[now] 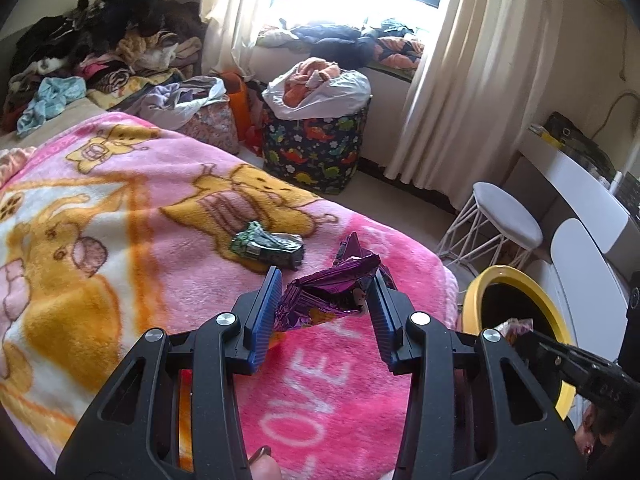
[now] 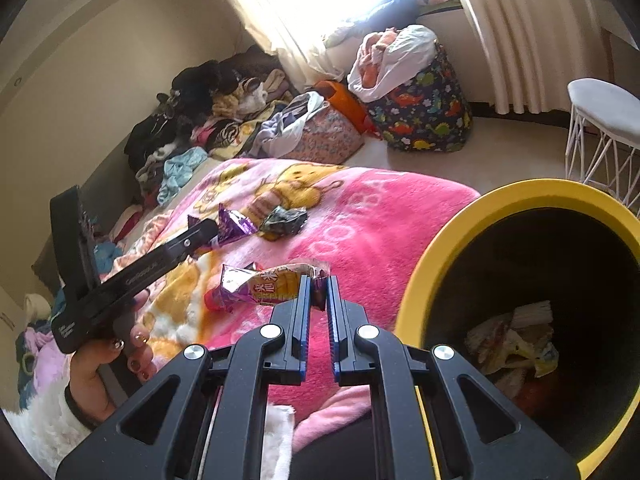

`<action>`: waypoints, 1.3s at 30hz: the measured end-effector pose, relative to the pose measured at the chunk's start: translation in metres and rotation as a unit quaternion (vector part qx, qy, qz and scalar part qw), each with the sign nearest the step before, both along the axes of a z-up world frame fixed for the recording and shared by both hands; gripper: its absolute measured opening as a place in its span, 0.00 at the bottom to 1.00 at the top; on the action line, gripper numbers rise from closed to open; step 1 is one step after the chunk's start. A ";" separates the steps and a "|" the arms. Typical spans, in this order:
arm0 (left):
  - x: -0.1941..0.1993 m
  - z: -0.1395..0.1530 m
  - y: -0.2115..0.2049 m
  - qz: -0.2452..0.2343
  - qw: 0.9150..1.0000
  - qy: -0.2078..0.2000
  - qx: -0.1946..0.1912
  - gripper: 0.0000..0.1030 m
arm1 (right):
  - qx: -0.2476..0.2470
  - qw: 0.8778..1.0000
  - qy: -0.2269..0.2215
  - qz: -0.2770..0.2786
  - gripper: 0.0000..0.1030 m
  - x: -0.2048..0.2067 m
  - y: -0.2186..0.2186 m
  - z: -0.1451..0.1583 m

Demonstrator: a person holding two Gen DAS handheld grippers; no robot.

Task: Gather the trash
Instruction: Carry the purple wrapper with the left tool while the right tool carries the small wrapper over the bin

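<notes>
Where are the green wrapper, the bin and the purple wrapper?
green wrapper [image 1: 267,245], left wrist view, crumpled middle.
bin [image 2: 452,232], right wrist view, yellow rim.
purple wrapper [image 1: 332,294], left wrist view, foil body between the fingers.

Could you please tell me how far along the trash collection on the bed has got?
Done: several wrappers already lie in the yellow-rimmed bin. In hand: the right gripper is shut on an orange-and-purple snack packet beside the bin, and the left gripper brackets a crumpled purple wrapper, its jaws apparently touching it. Left: a green-and-black wrapper lies on the pink blanket.
</notes>
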State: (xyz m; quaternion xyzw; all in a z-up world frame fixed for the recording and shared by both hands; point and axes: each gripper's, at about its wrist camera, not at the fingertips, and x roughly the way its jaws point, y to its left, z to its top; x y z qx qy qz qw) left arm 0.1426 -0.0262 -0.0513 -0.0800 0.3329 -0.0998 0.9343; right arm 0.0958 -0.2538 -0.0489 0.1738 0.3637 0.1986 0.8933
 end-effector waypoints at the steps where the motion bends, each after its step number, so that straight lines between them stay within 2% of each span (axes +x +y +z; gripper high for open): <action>1: -0.001 0.001 -0.002 -0.002 1.000 -0.002 0.002 0.34 | -0.001 1.000 -0.002 -0.004 0.08 -0.001 -0.003 0.001; 22: -0.020 0.011 -0.057 -0.059 0.998 -0.016 0.017 0.34 | 0.012 0.998 -0.021 -0.059 0.08 -0.012 -0.049 0.011; 39: -0.029 0.011 -0.083 -0.090 0.995 -0.017 0.024 0.34 | 0.014 0.995 -0.025 -0.093 0.08 -0.017 -0.076 0.009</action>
